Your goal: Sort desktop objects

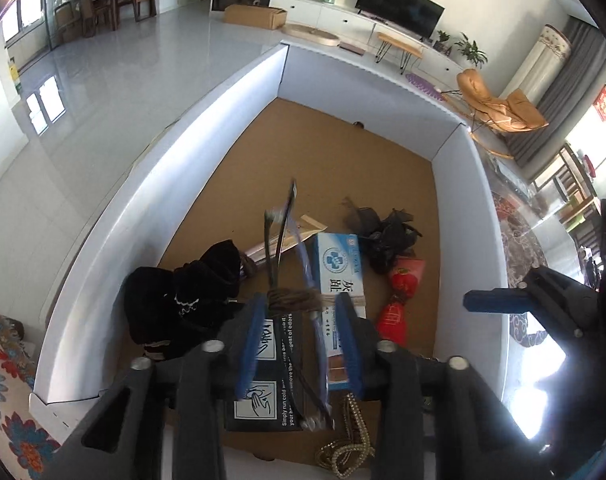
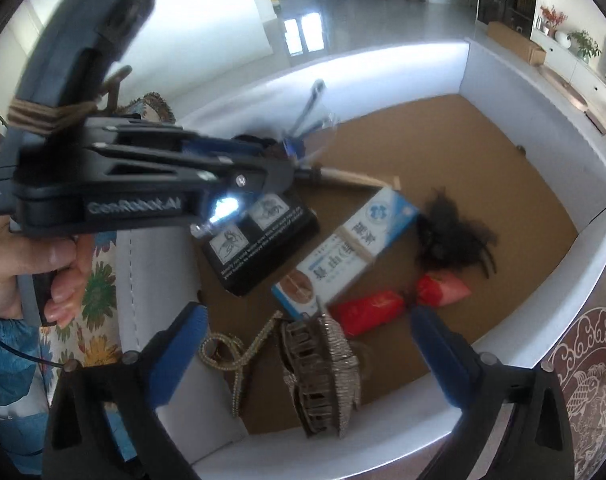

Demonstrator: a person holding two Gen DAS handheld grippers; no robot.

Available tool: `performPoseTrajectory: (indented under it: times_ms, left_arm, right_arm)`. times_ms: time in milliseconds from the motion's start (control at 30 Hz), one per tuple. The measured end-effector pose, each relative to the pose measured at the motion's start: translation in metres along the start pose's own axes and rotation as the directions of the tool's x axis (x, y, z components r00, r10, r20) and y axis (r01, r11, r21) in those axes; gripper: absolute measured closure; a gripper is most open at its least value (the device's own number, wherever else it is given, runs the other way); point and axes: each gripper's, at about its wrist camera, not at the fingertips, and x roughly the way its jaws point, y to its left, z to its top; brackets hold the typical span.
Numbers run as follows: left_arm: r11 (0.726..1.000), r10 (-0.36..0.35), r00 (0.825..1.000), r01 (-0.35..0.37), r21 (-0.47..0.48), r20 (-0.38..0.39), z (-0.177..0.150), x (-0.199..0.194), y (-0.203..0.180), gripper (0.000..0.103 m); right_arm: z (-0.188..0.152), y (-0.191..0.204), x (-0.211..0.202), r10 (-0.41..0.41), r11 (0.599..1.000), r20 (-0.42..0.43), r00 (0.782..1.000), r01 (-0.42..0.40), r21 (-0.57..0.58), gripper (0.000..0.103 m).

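A white-walled carton (image 1: 191,148) with a brown floor holds the sorted things. My left gripper (image 1: 301,304) hangs over it, jaws apart. Blue-framed glasses (image 1: 303,248) pass between its fingers, blurred, and the pads do not press on them. Below lie a black printed box (image 1: 271,360), a blue-and-white medicine box (image 1: 339,272), a red packet (image 1: 399,292), a black hair net (image 1: 383,232) and black cloth (image 1: 191,296). My right gripper (image 2: 309,314) is wide open above a rhinestone hair claw (image 2: 323,372), clear of it. A rhinestone chain (image 2: 239,352) lies to the claw's left.
A beige tube (image 2: 355,178) lies behind the black box. A hand (image 2: 43,272) holds the left gripper over the carton's near wall (image 2: 155,280). Flowered cloth (image 1: 7,380) lies left of the carton, a patterned dark top (image 1: 519,240) to its right.
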Motion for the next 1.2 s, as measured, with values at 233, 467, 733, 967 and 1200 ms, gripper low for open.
performPoseTrajectory:
  times_ms: [233,467,733,967,1200]
  left_arm:
    - [0.995,0.093,0.995,-0.094,0.021,0.046,0.002,-0.018,-0.009,0.014]
    - [0.985,0.168,0.985,-0.167,-0.041,0.028,-0.008,-0.028,-0.021,0.001]
    - [0.922,0.354,0.935,-0.347,-0.172,0.01,-0.018,-0.044,-0.027,0.001]
    - [0.896,0.408,0.91,-0.384,-0.222,0.073,-0.02,-0.066,-0.039,0.001]
    - [0.887,0.414,0.905,-0.379,-0.263,0.095,-0.02,-0.081,-0.043,0.001]
  right_arm:
    - [0.006,-0.011,-0.026,-0.089,0.996,0.006,0.996,0.09,-0.003,0.001]
    - [0.009,-0.024,-0.042,-0.151,0.989,-0.049,0.987,0.15,-0.01,0.001]
    - [0.004,-0.039,-0.041,-0.165,0.986,-0.062,0.984,0.165,-0.004,0.001]
    - [0.005,-0.042,-0.038,-0.169,0.986,-0.064,0.984,0.169,-0.003,0.001]
    - [0.017,-0.046,-0.033,-0.217,0.973,-0.091,0.972,0.222,0.056,0.001]
